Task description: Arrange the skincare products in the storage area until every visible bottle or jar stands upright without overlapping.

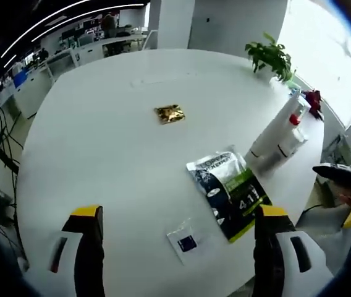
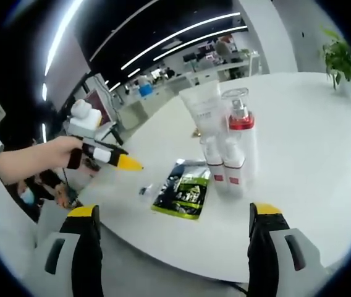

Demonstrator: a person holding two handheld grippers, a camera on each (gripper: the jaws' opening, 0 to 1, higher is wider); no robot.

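1. Left gripper view: my left gripper (image 1: 174, 247) hovers above the desk (image 1: 101, 136), jaws spread and empty. The bottles (image 1: 277, 139) stand grouped at the desk's edge, beside a flat pouch (image 1: 231, 192).
2. Right gripper view: my right gripper (image 2: 172, 247) is also spread, empty, short of the upright bottles (image 2: 225, 148). I judge we're at approach; next, check each stands apart.

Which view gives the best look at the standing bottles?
The right gripper view: the bottles stand upright near the centre, large enough to make out a tube, a red-collared pump and two small red-banded bottles. In the left gripper view the same bottles sit small and tilted near the right edge, beyond the green pouch.
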